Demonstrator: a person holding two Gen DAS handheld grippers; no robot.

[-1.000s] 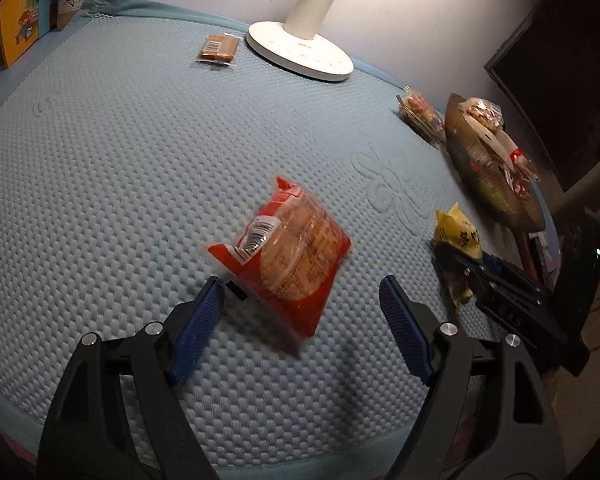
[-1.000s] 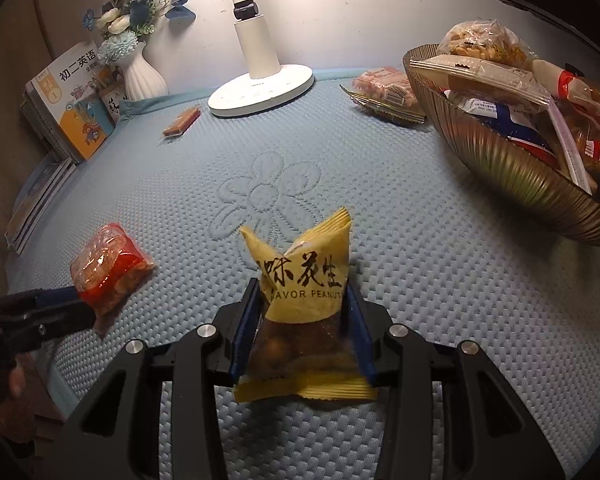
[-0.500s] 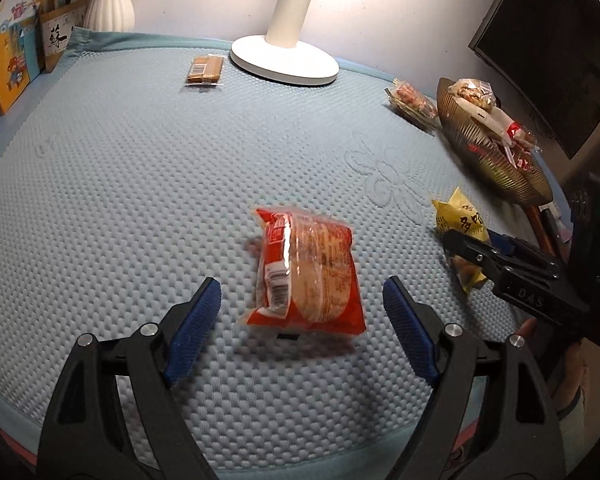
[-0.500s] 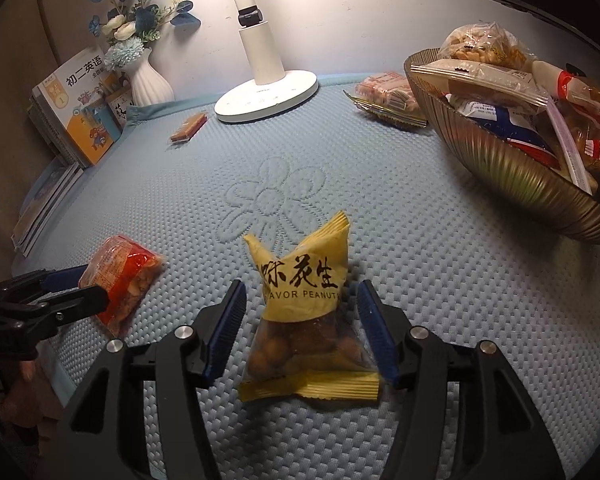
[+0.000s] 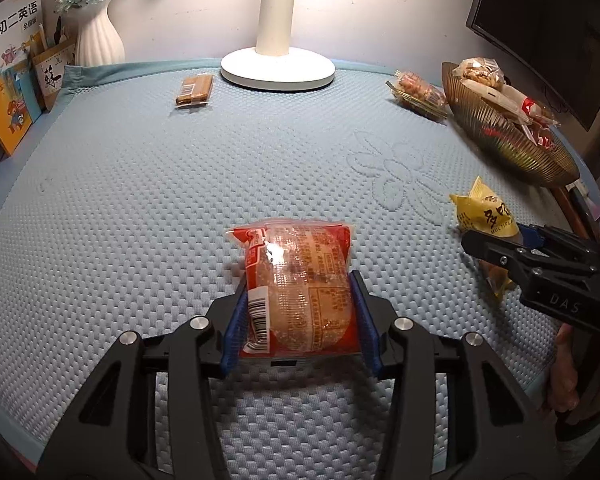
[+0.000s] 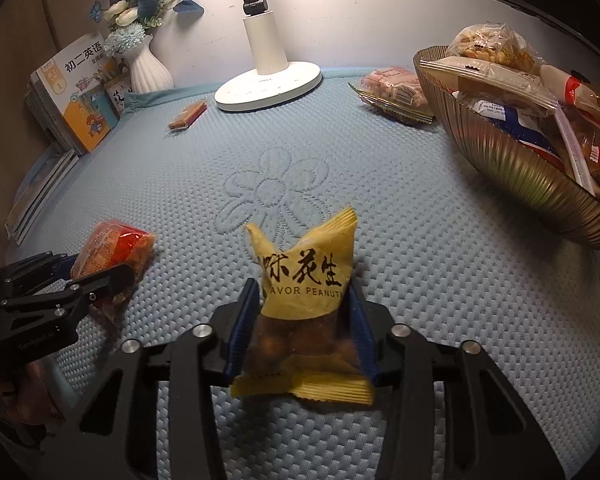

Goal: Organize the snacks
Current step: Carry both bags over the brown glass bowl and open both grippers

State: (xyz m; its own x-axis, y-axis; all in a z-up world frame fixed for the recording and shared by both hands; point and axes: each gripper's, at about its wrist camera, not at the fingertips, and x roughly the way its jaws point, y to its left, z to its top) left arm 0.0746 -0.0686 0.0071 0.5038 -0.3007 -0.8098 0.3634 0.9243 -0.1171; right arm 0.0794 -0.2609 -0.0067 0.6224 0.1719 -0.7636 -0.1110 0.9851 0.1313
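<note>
We see the left tongs (image 5: 298, 312) closed on a red snack packet (image 5: 298, 286), the blue pads pressed against its two long sides, barcode end nearest the camera. The packet's far end reaches out past the fingertips over the blue quilted mat (image 5: 180, 184) that covers the tabletop. From the right wrist view the same packet (image 6: 114, 250) shows at the left edge, gripped in the left tongs (image 6: 100, 276).

The right tongs (image 6: 302, 320) are clamped on a yellow peanut bag (image 6: 306, 280), pads squeezing its clear lower half where the nuts show, while the printed yellow top stands up above the fingers and the crimped bottom edge hangs toward the camera. In the left wrist view that bag (image 5: 484, 214) sits at the right, held in the right tongs (image 5: 512, 252), with a hand (image 5: 566, 380) gripping the handle below.

Further back on the mat, a ribbed golden bowl (image 6: 508, 160) at the right is heaped with wrapped snacks. Just beside its left rim lies a clear pack of small pink sweets (image 6: 396, 90). A white lamp (image 6: 268, 80) stands on its round base at the rear centre, and a small brown biscuit bar (image 6: 188, 114) lies to the left of it. A white vase (image 6: 150, 70) of blue flowers and some books (image 6: 78, 92) stand at the far left edge.
</note>
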